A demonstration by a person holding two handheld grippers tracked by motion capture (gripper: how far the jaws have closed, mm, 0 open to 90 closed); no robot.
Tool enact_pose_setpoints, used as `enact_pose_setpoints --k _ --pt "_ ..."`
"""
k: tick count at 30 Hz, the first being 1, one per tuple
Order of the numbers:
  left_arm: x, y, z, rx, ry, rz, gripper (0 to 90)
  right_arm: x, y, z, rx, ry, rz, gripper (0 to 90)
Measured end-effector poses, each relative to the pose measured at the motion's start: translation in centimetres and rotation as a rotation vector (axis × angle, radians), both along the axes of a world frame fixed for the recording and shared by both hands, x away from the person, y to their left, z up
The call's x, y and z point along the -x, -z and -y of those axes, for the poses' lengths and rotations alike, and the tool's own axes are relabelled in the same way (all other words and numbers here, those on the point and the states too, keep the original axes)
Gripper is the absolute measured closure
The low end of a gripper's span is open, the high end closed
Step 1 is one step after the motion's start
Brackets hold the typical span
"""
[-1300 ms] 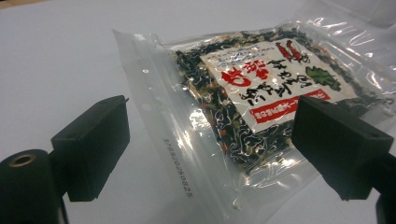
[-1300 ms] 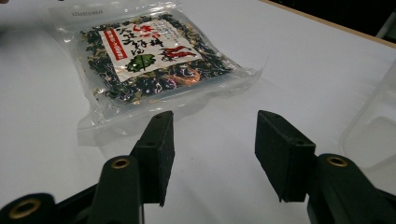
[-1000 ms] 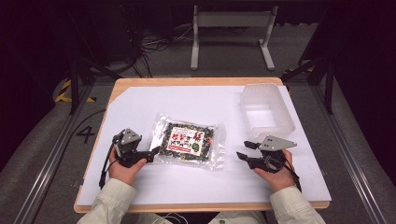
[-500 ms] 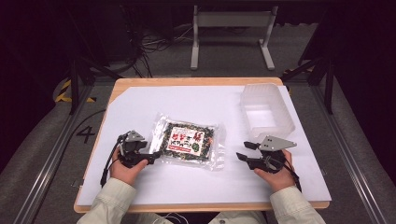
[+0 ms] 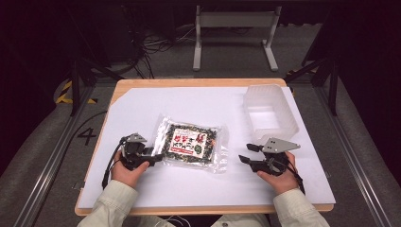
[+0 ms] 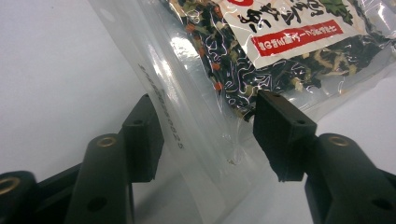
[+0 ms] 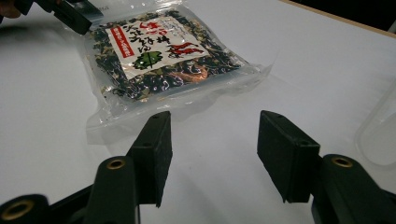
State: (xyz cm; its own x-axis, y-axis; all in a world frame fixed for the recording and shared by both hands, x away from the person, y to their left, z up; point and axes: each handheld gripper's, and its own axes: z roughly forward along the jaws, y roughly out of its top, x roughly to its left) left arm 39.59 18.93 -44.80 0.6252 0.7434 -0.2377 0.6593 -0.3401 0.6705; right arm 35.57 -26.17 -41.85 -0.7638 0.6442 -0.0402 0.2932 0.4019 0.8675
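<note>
From the high view I see the clear packet (image 5: 191,143) of dark dried food, with its white and red label, lying flat at the centre of the white sheet (image 5: 189,101) that covers the wooden table (image 5: 198,82). My left gripper (image 5: 150,160) sits at the packet's lower-left edge. In the left gripper view its jaws stand wide apart with the packet's clear sealed border (image 6: 205,135) lying between them, not pinched. My right gripper (image 5: 248,153) rests lower right of the packet, apart from it, jaws spread and holding nothing. Beyond it, upper right of the frame, stands an empty translucent plastic tub (image 5: 270,112). Nothing lies between either gripper and the packet.
</note>
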Motion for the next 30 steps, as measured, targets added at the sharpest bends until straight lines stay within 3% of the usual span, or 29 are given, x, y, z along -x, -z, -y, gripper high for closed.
enact_pose_setpoints --k 6,10,13,16,20,23,26,30 --pt "0.22 -0.29 0.18 0.005 0.016 -0.024 64.3 -0.01 0.05 -0.07 0.002 -0.002 -0.002 43.9" --pt "0.3 -0.36 0.32 0.001 0.007 -0.032 67.5 0.0 0.05 -0.09 0.003 -0.001 0.001 43.9" --pt "0.31 -0.28 0.04 0.037 -0.009 -0.054 70.9 0.02 0.04 -0.12 0.004 -0.003 0.0 43.9" --pt "0.41 -0.41 -0.08 0.051 -0.023 -0.038 78.1 0.01 0.08 -0.14 0.006 -0.008 -0.002 43.9" --pt "0.58 -0.48 0.21 0.04 -0.032 -0.024 83.0 0.03 0.07 -0.11 0.003 -0.013 -0.003 43.9" --pt "0.75 -0.62 0.24 0.015 -0.049 0.01 88.9 0.03 0.08 -0.09 0.005 -0.013 -0.003 43.9" --pt "0.76 -0.54 0.14 0.044 -0.056 0.003 89.0 0.03 0.07 -0.09 0.004 -0.013 -0.003 43.9" --pt "0.98 -1.04 0.02 0.076 -0.061 0.025 89.1 0.04 0.05 -0.1 0.005 -0.013 -0.002 43.9"
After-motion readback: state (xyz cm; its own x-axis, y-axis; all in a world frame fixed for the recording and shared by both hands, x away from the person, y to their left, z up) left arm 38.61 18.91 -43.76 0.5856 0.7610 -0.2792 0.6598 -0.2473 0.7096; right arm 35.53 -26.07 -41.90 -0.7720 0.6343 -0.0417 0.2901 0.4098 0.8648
